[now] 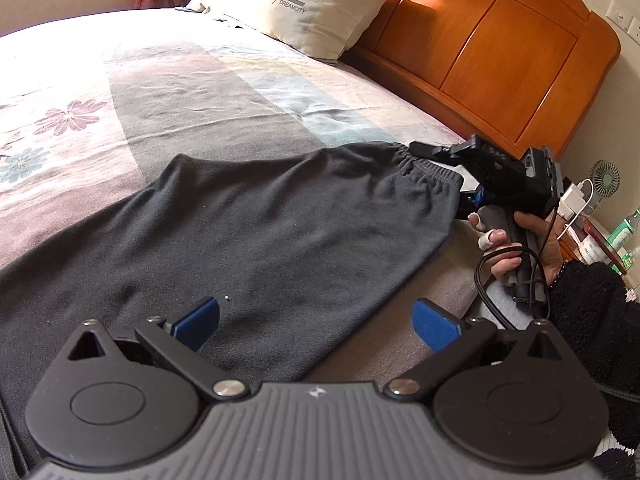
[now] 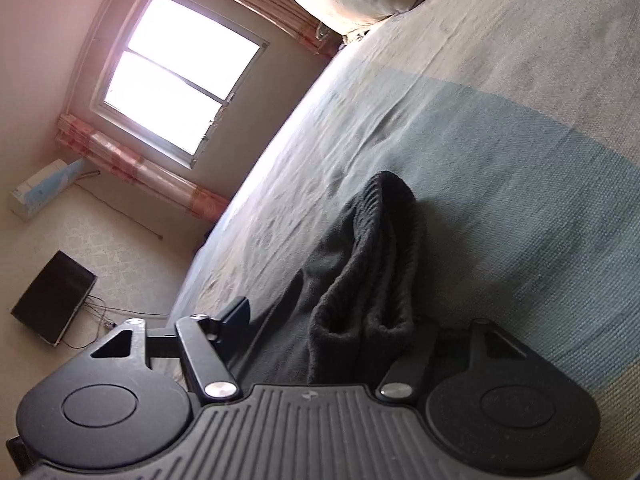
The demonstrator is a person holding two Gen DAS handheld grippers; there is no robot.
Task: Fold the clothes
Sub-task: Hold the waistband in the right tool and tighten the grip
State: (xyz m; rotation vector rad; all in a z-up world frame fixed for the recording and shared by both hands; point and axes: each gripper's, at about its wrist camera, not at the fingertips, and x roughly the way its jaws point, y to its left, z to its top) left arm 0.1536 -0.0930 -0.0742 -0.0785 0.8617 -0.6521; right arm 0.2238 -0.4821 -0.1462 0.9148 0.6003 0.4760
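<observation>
The left gripper (image 1: 316, 320) is nearest in the left wrist view, above the dark grey trousers (image 1: 248, 232). Its jaws are released, with the blue pads (image 1: 436, 326) wide apart and nothing between them. One pad is over the cloth, the other over the grey sheet at the trousers' edge.

The trousers lie flat on the bed (image 1: 168, 92), reaching to the right up to the gathered waistband (image 1: 424, 168). The right gripper (image 1: 448, 156) is at that waistband, held by a hand (image 1: 516, 240) in a black fleecy sleeve (image 1: 592, 312).

In the right wrist view the jaws of the right gripper (image 2: 336, 320) are also released. The waistband (image 2: 372, 264) stands up in a bunch between them; whether the pads touch it I cannot tell, because the right pad is hidden behind the cloth.

Farther away a pillow (image 1: 304, 4) leans on the wooden headboard (image 1: 500, 48). Behind the bed there are a window (image 2: 176, 76) and striped curtains (image 2: 132, 164).
</observation>
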